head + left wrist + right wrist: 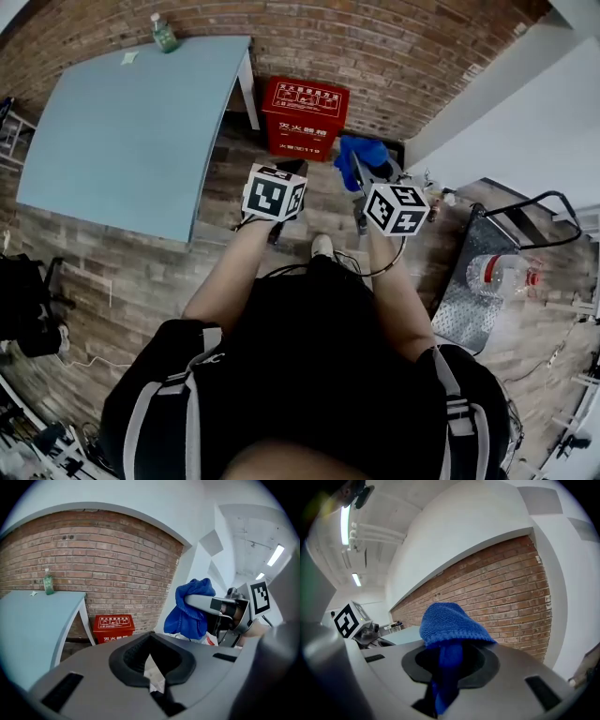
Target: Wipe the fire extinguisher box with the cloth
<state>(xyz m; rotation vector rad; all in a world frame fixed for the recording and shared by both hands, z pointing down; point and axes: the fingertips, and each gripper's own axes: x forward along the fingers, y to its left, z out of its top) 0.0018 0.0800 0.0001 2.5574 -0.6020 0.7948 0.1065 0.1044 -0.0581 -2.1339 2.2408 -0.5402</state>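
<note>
The right tool (pixel 359 178) is clamped on the blue cloth (pixel 362 153), which is bunched up above its jaws. The left tool (pixel 289 171) is pressed together, and nothing is held in it. The red fire extinguisher box (pixel 304 114) is seen at the upper centre of the head view, set on the floor against the brick wall, beyond both tools and apart from the cloth. No contact between cloth and box is shown, so wiping is judged not yet begun: the approach and all the wiping are left. Left of the box, a light-blue tabletop (pixel 122 131) is seen, with a green bottle (pixel 163 34) at its far edge.
</note>
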